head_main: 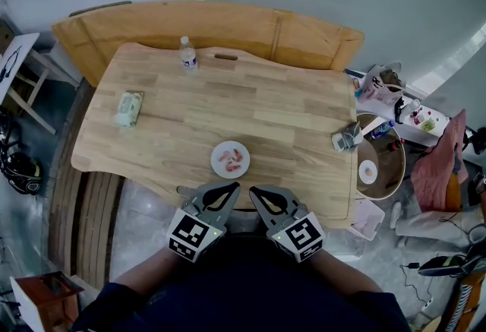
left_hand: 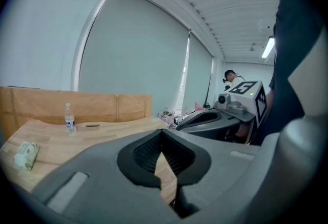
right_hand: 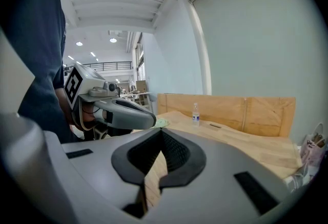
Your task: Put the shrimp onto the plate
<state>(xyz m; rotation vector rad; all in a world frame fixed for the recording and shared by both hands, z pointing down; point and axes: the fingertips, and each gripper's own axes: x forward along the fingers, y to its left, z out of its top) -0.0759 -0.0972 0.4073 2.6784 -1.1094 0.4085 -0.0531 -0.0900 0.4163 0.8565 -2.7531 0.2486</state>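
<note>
While the shrimp [head_main: 232,159] lie on the white plate [head_main: 216,164] just ahead of both tools, the left gripper [head_main: 232,187] and right gripper [head_main: 255,191] hover over the table's [head_main: 266,106] near edge, jaws clenched on nothing (tips meeting in each gripper view). Only the head view shows the plate.

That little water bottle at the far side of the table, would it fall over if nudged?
Probably: the water bottle stands upright, tall and narrow, so a push near its cap would likely tip it. Being round, it might then roll on the smooth wooden table. How full it is I cannot tell, so its weight is uncertain.
</note>
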